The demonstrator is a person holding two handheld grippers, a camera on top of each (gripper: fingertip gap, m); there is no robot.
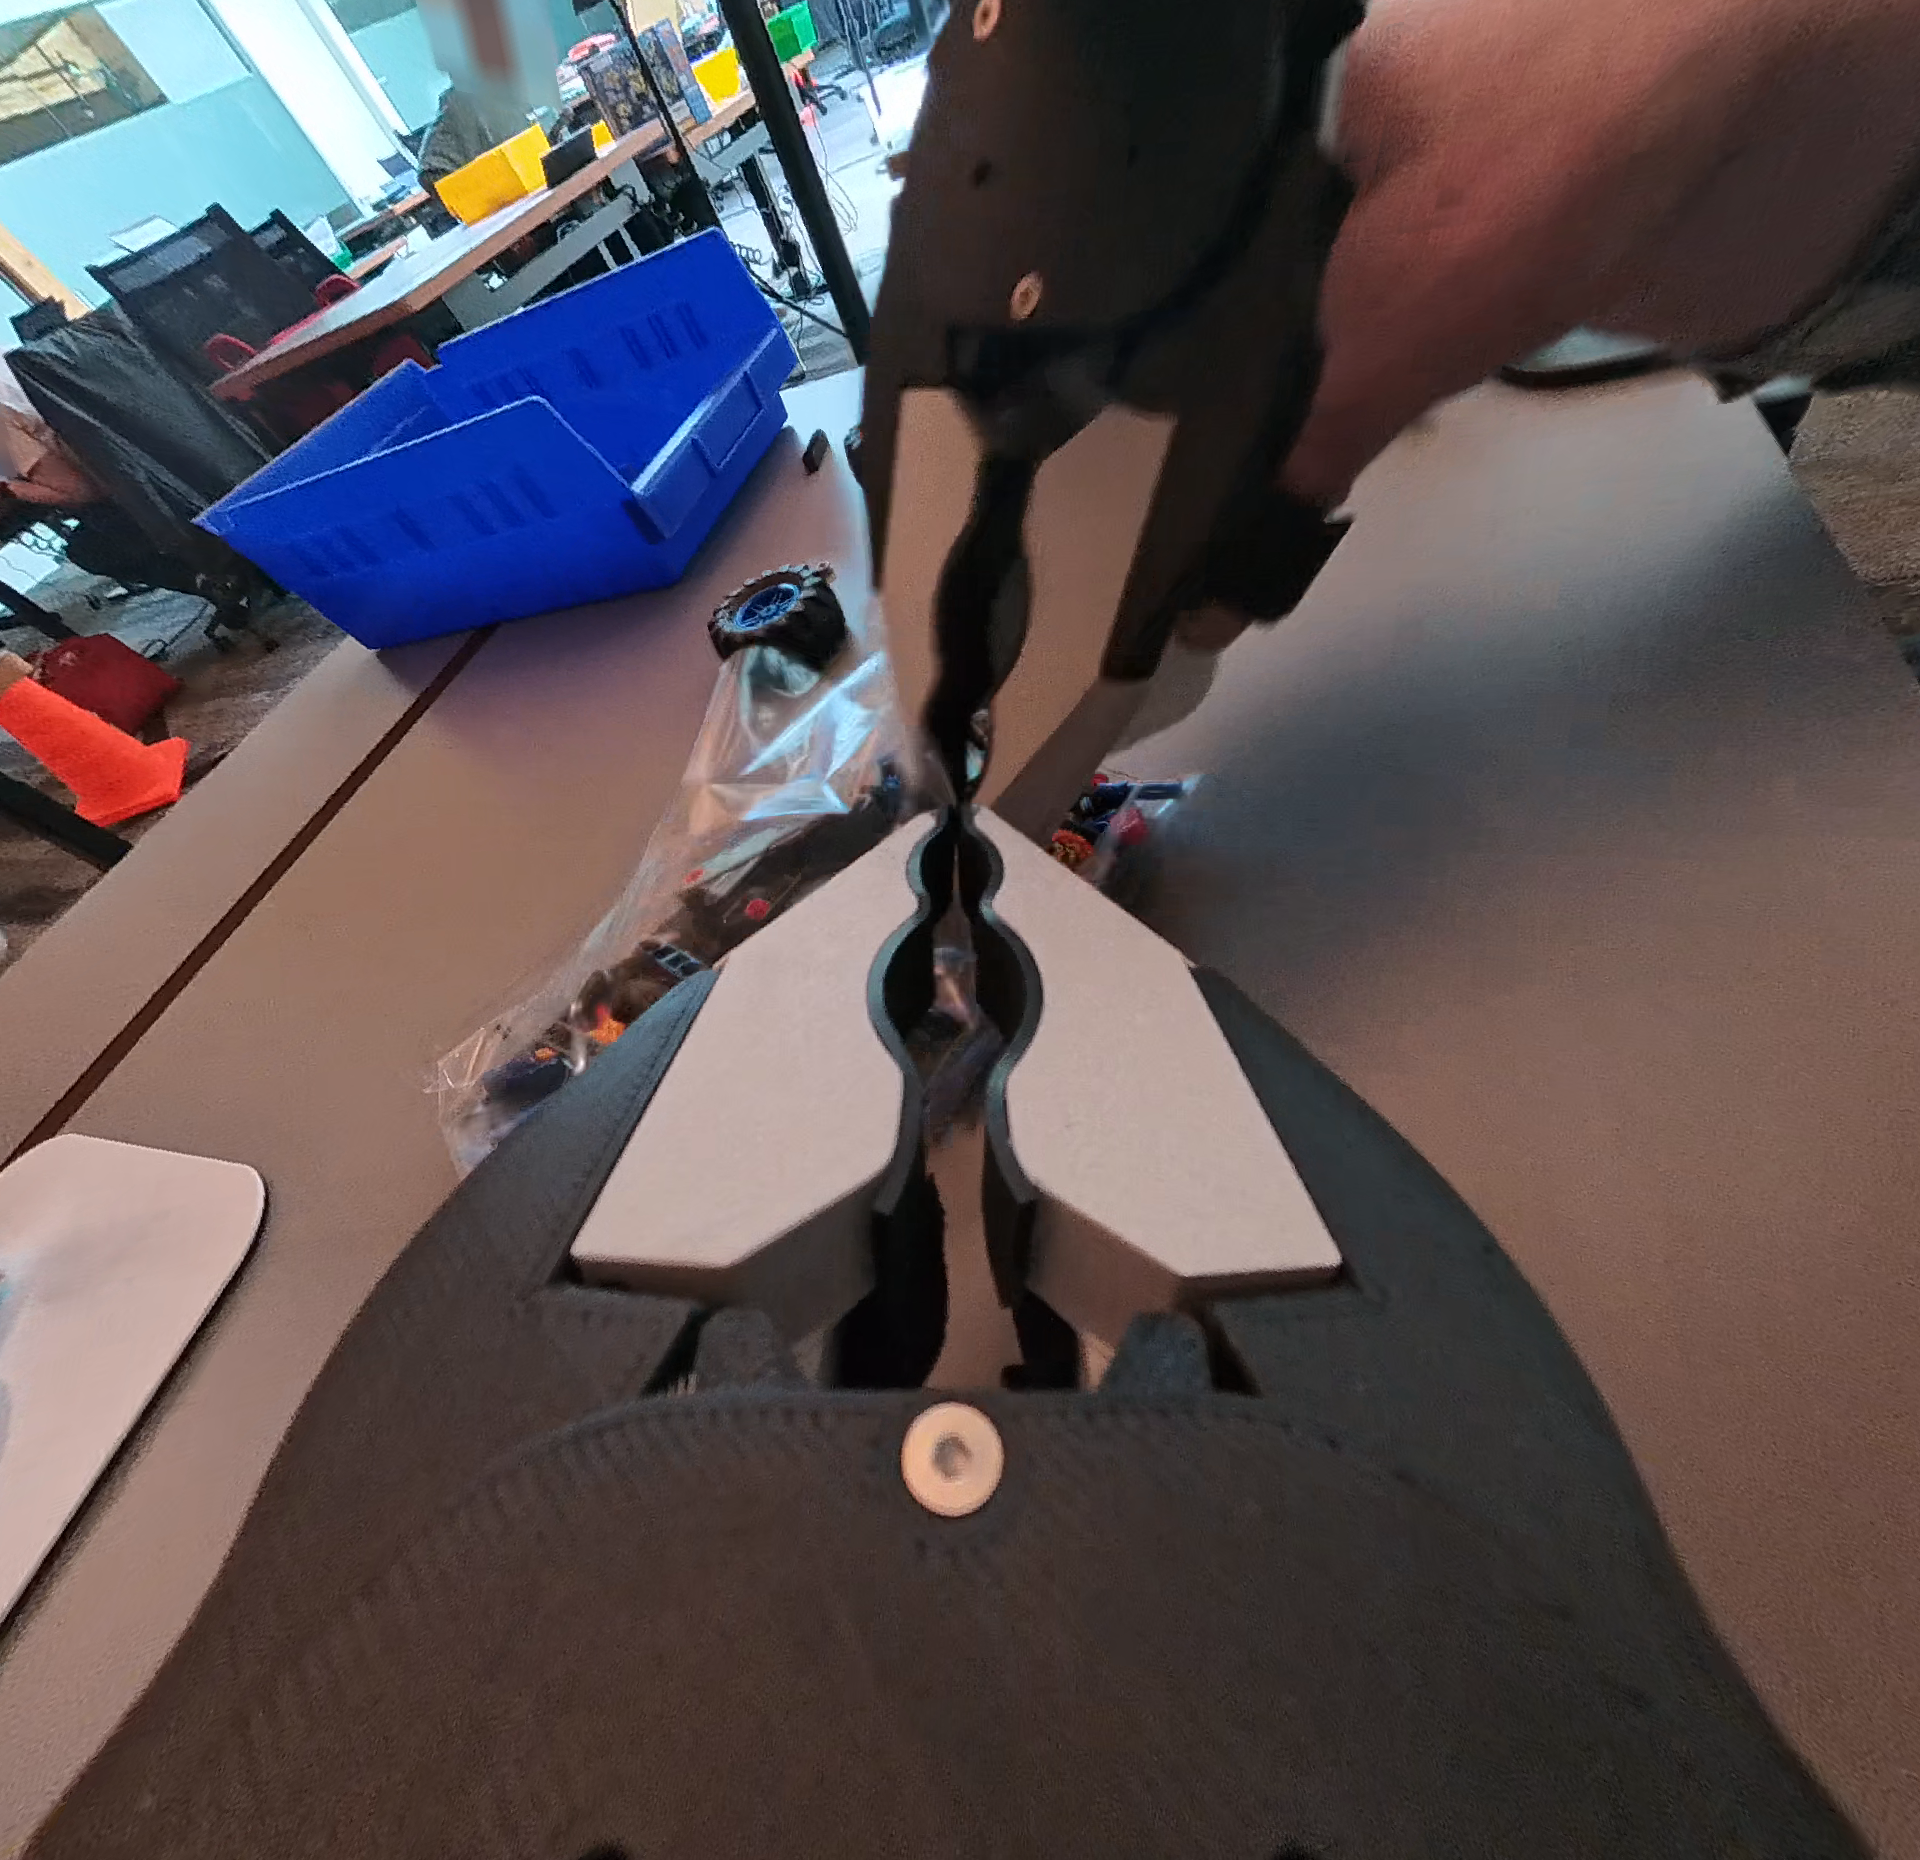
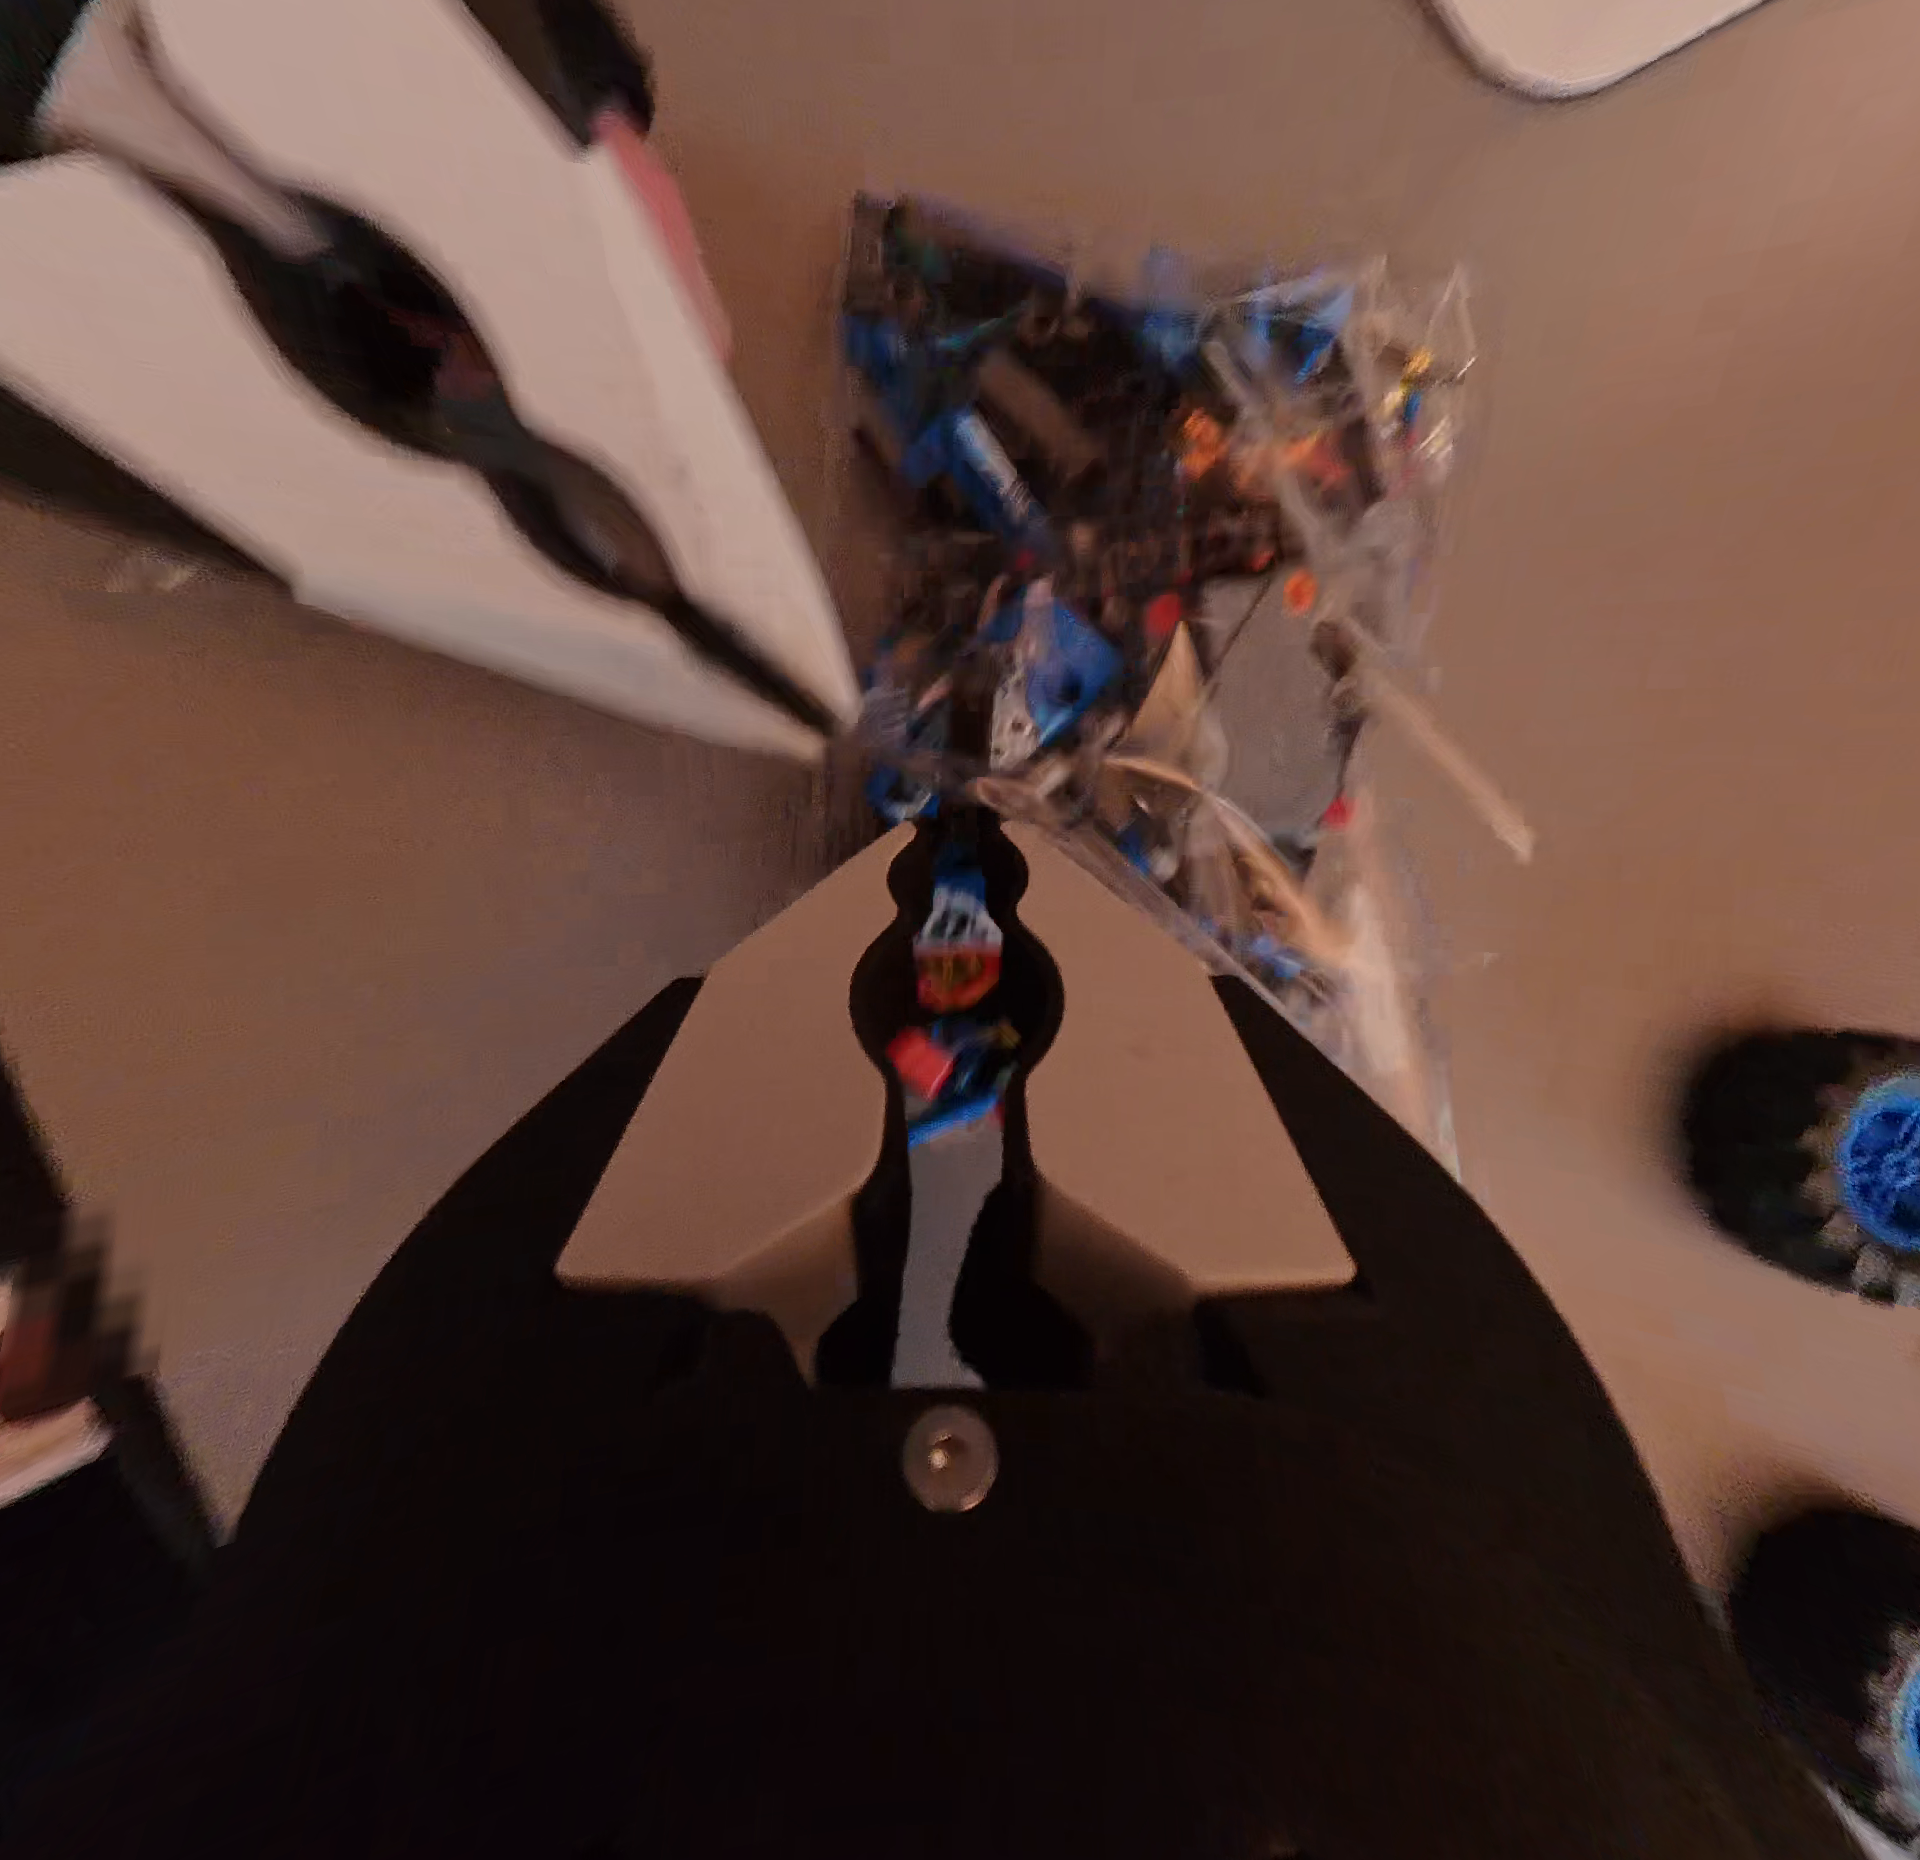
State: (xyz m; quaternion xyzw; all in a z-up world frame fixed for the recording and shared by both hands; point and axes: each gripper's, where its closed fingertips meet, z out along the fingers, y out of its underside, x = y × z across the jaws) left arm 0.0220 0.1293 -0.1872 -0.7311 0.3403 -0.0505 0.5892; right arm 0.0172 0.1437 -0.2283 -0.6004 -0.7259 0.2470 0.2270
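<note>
The left gripper (image 1: 954, 823) has its jaws closed to a thin slit, tips pinched on the edge of a clear plastic bag (image 1: 727, 854) filled with small blue, black and orange building pieces. The right gripper (image 2: 940, 823) comes down steeply from above (a person's hand (image 1: 1558, 200) wraps its body) and its jaws are likewise nearly together, nipping the same bag (image 2: 1122, 563) right where the other gripper's tips (image 2: 842, 719) meet it. In the right wrist view, coloured pieces and film show through the gap between the fingers, so both tools appear to grip the plastic at almost one spot, tip against tip.

The bag lies on a grey-brown table (image 1: 1507, 979), slumped away to the left of the pinch. Just beyond its far end sits a black toy wheel with a blue hub (image 1: 777, 610); the right wrist view shows that kind of wheel twice, one (image 2: 1839, 1156) beside the bag and another (image 2: 1849, 1706) nearer the camera. Farther back stands an open blue bin (image 1: 499, 480), well apart from the bag. A pale rounded pad (image 1: 104, 1291) lies at the table's left edge, and an orange cone (image 1: 94, 750) sits on the floor beyond.
</note>
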